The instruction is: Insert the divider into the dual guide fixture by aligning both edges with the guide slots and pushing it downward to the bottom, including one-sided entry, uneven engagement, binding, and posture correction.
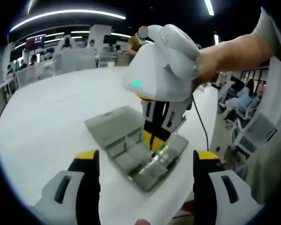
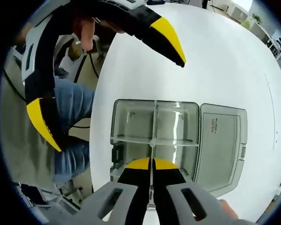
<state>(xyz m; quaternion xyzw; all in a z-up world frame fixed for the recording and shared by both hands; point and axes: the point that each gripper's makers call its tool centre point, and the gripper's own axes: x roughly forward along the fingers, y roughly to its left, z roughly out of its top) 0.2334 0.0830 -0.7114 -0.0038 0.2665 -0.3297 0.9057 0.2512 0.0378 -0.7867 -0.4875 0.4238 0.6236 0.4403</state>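
open-plan room with strip lights overhead, chairs and other desks behind; work sits on a round white desk [image 1: 47, 117].

right claw [image 2: 151, 165]: jaws pinched together on a thin clear divider [image 2: 154, 123], which runs straight out from the tips across the clear box [image 2: 131, 126] and meets a cross wall in the middle. can't tell how deep it sits in the slots. box lid [image 2: 222, 145] is flipped open flat on the desk just beside the tray, label on its inner face.

left claw [image 1: 145, 161]: jaws spread wide, nothing between them, hovering near the box [image 1: 136, 154] without touching it. in the right gripper view its two yellow-tipped jaws [image 2: 171, 40] arc over the box's far side.

obstructions: in the left gripper view the right claw's white body [image 1: 164, 70], held by a hand [image 1: 210, 58], stands over the box and hides the divider. black cable [image 1: 201, 122] trails off it over the desk edge. person's jeans show past the desk rim in the right gripper view.
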